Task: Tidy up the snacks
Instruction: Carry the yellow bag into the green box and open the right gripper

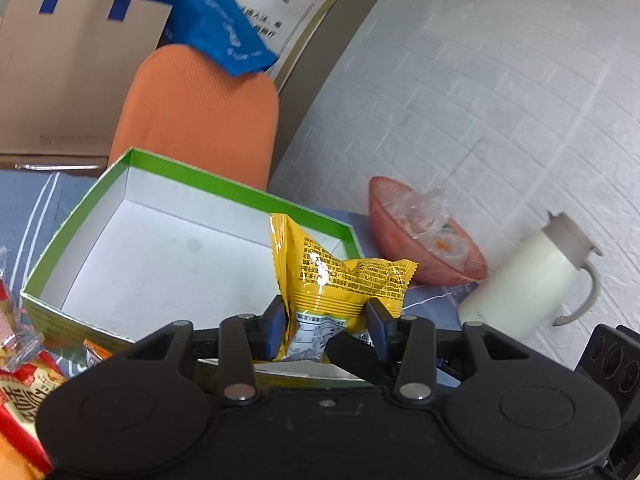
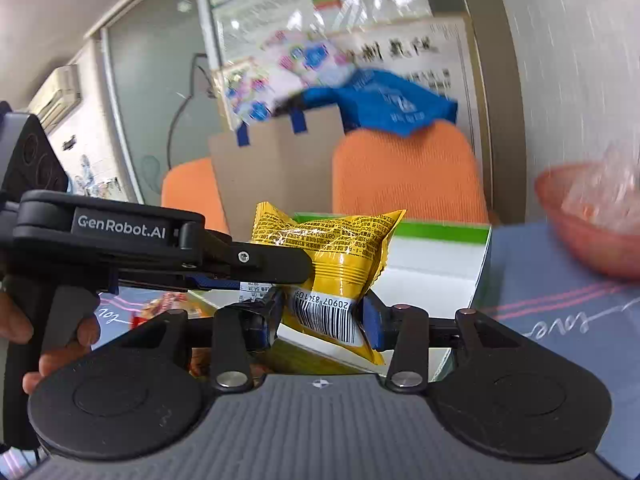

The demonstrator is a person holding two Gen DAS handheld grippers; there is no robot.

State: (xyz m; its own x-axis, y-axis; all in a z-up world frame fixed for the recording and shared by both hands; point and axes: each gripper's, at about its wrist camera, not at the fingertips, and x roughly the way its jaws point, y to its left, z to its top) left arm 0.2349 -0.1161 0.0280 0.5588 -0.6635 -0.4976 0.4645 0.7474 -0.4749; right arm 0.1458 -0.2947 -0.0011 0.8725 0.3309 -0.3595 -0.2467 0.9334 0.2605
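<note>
A yellow snack packet (image 1: 320, 280) with a white barcode end stands up between the blue pads of my left gripper (image 1: 325, 308), which is shut on its lower part. In the right wrist view my right gripper (image 2: 325, 300) is shut on a yellow packet (image 2: 340, 248) at the barcode. The left gripper (image 2: 298, 268) comes in from the left, held by a hand (image 2: 60, 344), and its fingertips meet that packet's left side. I cannot tell whether both hold one packet. Just behind lies an open green-rimmed box (image 1: 224, 188) with a bare white floor (image 2: 440, 228).
A pink bowl (image 1: 400, 232) of clear wrappers (image 2: 580, 216) and a white lidded jug (image 1: 532, 276) stand to the right on the blue striped cloth (image 2: 560, 312). Red snack packets (image 1: 20, 392) lie at lower left. Orange chair backs (image 1: 200, 112) and a cardboard box (image 1: 60, 80) stand behind.
</note>
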